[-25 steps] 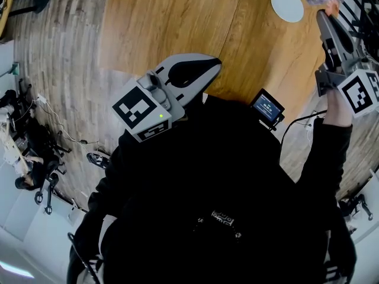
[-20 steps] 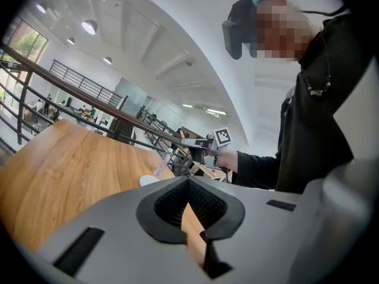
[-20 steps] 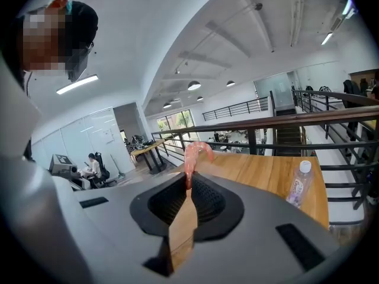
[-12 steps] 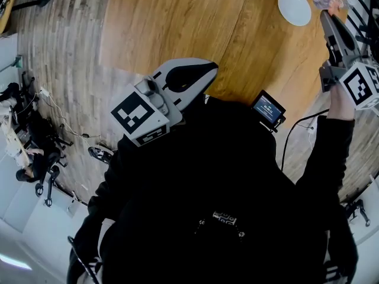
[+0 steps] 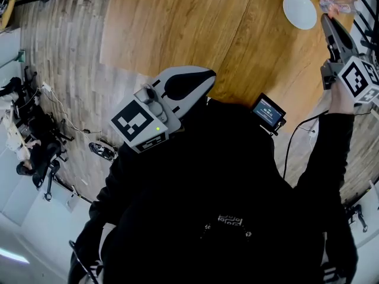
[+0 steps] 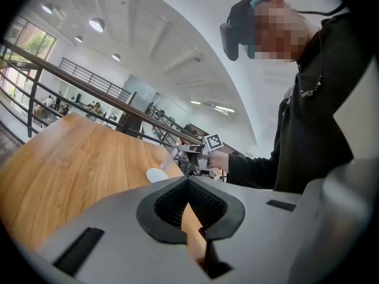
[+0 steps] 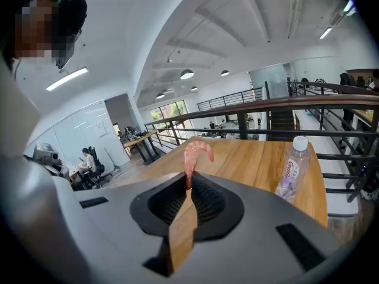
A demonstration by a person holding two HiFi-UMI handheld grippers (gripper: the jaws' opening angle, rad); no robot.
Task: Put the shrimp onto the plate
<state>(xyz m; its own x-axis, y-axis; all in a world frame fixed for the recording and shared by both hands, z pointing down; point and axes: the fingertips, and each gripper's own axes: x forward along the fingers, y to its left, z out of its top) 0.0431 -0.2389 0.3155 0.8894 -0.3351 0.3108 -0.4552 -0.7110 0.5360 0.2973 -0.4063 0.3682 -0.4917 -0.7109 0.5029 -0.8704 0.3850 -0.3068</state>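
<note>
Head view, with the two tool views: the right tool [image 5: 327, 18] lies at the upper right of the frame, carried by a hand in a black sleeve [image 5: 323, 158], its marker cube [image 5: 357, 79] nearest the camera and its tip pointing toward the top edge. In the right tool view its jaws are clamped on the tail end of a pink, curved shrimp [image 7: 194, 154], which stands up from the tip of the right tool [image 7: 188, 180] with its body hooking over to the right, clear of the wooden surface [image 7: 254, 164] behind it. The white round plate [image 5: 299, 10] rests on the surface [image 5: 177, 28] just to the left of the right tool's tip, and nothing lies on it. A clear plastic bottle [image 5: 339, 5] with a white cap stands near the surface's edge beyond the tip; in the right tool view the bottle [image 7: 290, 170] appears to the right of the shrimp, in front of a dark railing [image 7: 308, 105]. The left tool [image 5: 206, 77] is held at centre frame over the near edge of the surface, well apart from the plate; in the left tool view its jaws [image 6: 188, 185] are together with nothing between them, and the plate [image 6: 157, 174] shows small beyond them. A small lit screen [image 5: 267, 110] sits at the person's chest, and wood-plank floor [image 5: 65, 70] fills the left of the frame.
</note>
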